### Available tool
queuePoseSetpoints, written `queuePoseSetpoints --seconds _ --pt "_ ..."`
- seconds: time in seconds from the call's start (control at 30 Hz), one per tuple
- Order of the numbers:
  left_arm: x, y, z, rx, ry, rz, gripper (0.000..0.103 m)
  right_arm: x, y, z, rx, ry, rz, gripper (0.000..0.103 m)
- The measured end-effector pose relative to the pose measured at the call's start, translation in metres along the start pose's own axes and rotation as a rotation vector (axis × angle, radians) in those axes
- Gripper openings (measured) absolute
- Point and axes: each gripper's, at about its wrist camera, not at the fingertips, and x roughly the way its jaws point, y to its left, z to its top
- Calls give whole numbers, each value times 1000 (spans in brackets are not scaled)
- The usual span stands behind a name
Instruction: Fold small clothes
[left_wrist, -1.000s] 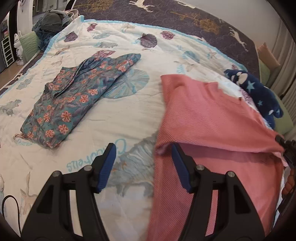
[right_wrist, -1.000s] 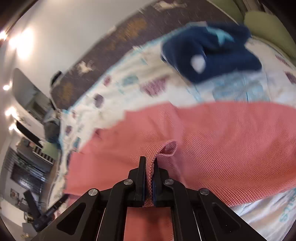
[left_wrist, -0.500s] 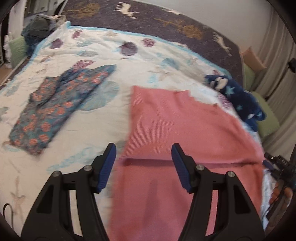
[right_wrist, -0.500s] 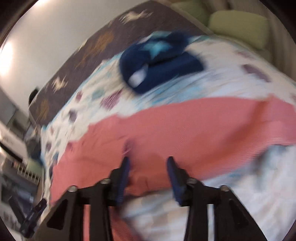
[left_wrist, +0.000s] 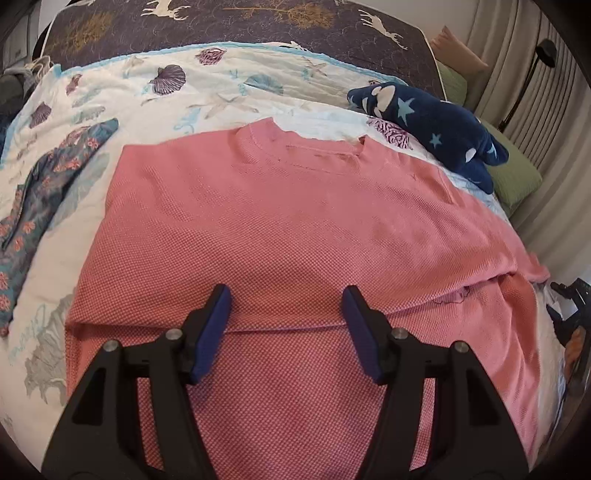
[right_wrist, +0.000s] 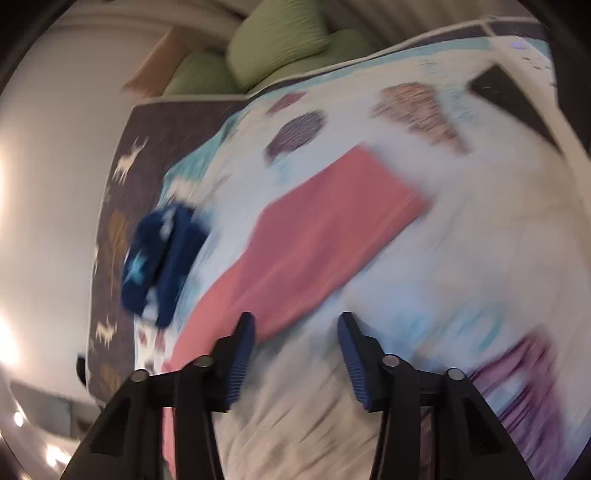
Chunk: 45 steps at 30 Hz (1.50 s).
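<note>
Floral garment (left_wrist: 44, 206): teal cloth with orange flowers, lying crumpled along the left edge of the quilt, well apart from the pink shirt.
Quilt (left_wrist: 207, 99): white, printed with shells and starfish, spread over the bed; a dark cover with deer (left_wrist: 258, 22) shows beyond its far edge.
Pink shirt (left_wrist: 295, 229): lies flat on the middle of the quilt, neckline toward the far edge. Its near part is folded over, leaving a straight crease across the cloth just ahead of the left gripper. In the right wrist view, which is blurred, a pink strip (right_wrist: 314, 240) runs slantwise across the quilt.
Left gripper (left_wrist: 286, 317): hangs over the near part of the shirt, pointing down at the crease. Its blue pads (left_wrist: 212, 332) stand well apart with only flat cloth under the gap; they grip nothing.
Right gripper (right_wrist: 295, 343): jaws have just been closing a little after springing apart, and now stand partly spread with nothing between them. The left pad (right_wrist: 242, 354) sits just at the edge of the pink cloth; bare quilt fills the gap.
Plush toy (left_wrist: 436, 129): navy with pale stars, lying near the far right corner of the quilt, just beside the shirt's right shoulder.
Green pillows (right_wrist: 273, 40): stacked beyond the right edge of the bed.
</note>
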Motion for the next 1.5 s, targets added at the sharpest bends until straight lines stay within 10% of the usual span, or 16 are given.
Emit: queuePoseSetpoints --seconds 0.2,0.27,0.37,0.53,0.67,0.9,1.03,1.27,1.33,1.4,1.5 --pt "1 2 -3 -5 -4 -2 64 26 -2 28 63 -11 22 44" --pt "1 0 -3 3 -4 8 64 36 11 33 28 -13 -13 4" --pt "2 0 -2 2 -6 6 64 20 48 35 -96 -106 -27 3" --pt "-7 5 0 -41 -34 -26 64 -33 150 -15 -457 -214 105 3" --pt "-22 14 2 -125 -49 -108 64 -47 243 -121 -821 -166 264 6" --pt "-49 31 -10 -194 -61 -261 70 32 261 -318 -1220 358 297 16" --pt "-50 29 -16 -170 -42 -309 70 40 233 -321 -1178 434 266 25" --pt "-13 4 -15 -151 77 -356 70 9 206 -277 -1093 311 169 42" --pt "-6 -4 -14 -133 72 -308 60 8 197 -268 -1078 294 141 43" --pt "-4 -6 -11 -131 73 -316 9 7 191 -259 -1065 272 107 44" --pt "-17 -5 3 -167 54 -380 9 11 180 -248 -1022 249 37 47"
